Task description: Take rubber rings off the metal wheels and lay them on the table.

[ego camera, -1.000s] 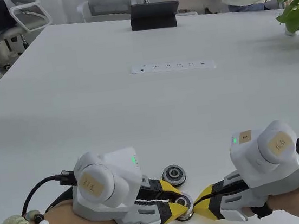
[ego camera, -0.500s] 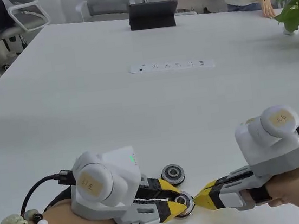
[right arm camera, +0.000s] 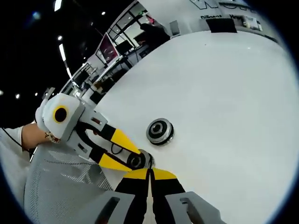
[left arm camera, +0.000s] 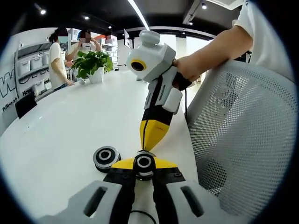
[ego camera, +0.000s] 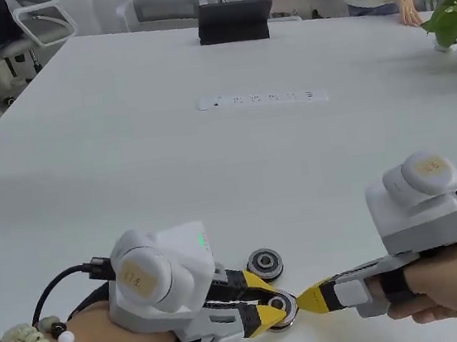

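Wheel (ego camera: 280,305) in work is clamped by the left gripper (ego camera: 271,310) at the near edge of the bench (ego camera: 211,165), apparently so that it is held steady. The right gripper (ego camera: 308,299), jaws pressed together, is set with its tip against the wheel's rim, probably to catch the rubber ring (left arm camera: 137,157); whether the ring is nipped cannot be told. A second wheel (ego camera: 265,262) lies just beside.

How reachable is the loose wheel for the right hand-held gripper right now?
Probably yes: the loose wheel lies on bare table close beside the right hand-held gripper, nothing between them, though its shut jaws would need opening first.
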A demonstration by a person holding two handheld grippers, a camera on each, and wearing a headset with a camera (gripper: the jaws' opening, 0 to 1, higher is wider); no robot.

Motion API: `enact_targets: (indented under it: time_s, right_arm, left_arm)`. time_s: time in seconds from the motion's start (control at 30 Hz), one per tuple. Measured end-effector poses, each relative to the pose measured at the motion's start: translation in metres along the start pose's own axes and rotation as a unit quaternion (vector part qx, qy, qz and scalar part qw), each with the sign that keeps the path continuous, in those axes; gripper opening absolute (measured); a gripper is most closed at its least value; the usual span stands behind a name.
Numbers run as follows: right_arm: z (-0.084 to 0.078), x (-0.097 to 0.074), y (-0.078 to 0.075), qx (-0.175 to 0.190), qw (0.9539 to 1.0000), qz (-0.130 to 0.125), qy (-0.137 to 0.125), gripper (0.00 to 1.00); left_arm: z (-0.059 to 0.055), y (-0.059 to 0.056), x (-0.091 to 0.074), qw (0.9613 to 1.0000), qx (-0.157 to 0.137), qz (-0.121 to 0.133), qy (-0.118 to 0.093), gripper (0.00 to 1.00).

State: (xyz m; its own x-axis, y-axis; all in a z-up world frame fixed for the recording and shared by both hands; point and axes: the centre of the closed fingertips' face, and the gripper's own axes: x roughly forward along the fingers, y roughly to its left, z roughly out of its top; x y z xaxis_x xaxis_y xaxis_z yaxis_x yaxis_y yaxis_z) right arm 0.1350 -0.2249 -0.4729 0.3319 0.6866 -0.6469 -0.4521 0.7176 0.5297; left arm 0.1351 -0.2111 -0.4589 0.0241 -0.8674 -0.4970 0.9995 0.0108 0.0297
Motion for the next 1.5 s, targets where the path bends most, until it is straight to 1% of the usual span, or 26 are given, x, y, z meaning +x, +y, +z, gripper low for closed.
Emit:
enact_targets:
  time_s: [0.2, 0.23, 0.3, 0.4, 0.57, 0.8, 1.13, 1.27, 1.37, 1.4, 1.43, 1.5]
  right_arm:
    - [0.003, -0.002, 0.004, 0.017, 0.9998, 0.008, -0.005, 0.0]
    - [0.004, -0.001, 0.005, 0.016, 0.9998, 0.007, -0.005, 0.0]
    - [0.005, -0.001, 0.006, 0.015, 0.9999, 0.003, -0.004, 0.0]
    - [0.007, -0.001, 0.007, 0.012, 0.9999, 0.001, -0.007, 0.0]
    - [0.007, 0.0, 0.01, 0.008, 0.9999, 0.004, -0.008, 0.0]
    - [0.008, 0.0, 0.012, 0.008, 0.9999, 0.009, -0.008, 0.0]
    - [0.008, -0.001, 0.017, 0.003, 0.9998, 0.017, -0.008, 0.0]
    - [0.009, 0.0, 0.02, 0.0, 0.9997, 0.023, -0.01, 0.0]
    - [0.012, 0.001, 0.026, -0.002, 0.9993, 0.033, -0.015, 0.0]
    - [0.012, 0.001, 0.026, -0.004, 0.9994, 0.03, -0.015, 0.0]
    - [0.01, 0.002, 0.024, -0.013, 0.9997, 0.018, -0.007, 0.0]
    - [0.011, 0.002, 0.027, -0.02, 0.9995, 0.021, -0.01, 0.0]
  left_arm:
    - [0.001, 0.001, 0.0, 1.0, 0.0, 0.002, 0.001, 0.08]
    - [0.001, 0.001, 0.001, 1.0, 0.001, 0.002, 0.001, 0.08]
    - [0.001, 0.001, 0.001, 0.9999, 0.012, 0.001, 0.002, 0.08]
    - [0.001, 0.001, 0.001, 0.9999, 0.011, 0.0, 0.002, 0.08]
    - [0.001, 0.001, 0.001, 0.9998, 0.018, 0.001, 0.007, 0.08]
    - [0.001, 0.0, 0.001, 0.9998, 0.02, 0.001, 0.007, 0.08]
    - [0.001, 0.0, 0.001, 0.9998, 0.017, 0.001, 0.005, 0.08]
    - [0.001, 0.0, 0.001, 0.9999, 0.012, 0.002, 0.004, 0.08]
    - [0.001, 0.0, 0.001, 0.9999, 0.011, 0.002, 0.003, 0.08]
    - [0.001, 0.0, 0.001, 0.9999, 0.011, 0.002, 0.003, 0.08]
    - [0.001, 0.0, 0.001, 1.0, 0.009, 0.002, 0.002, 0.08]
    - [0.001, 0.0, 0.001, 1.0, 0.007, 0.001, 0.0, 0.08]
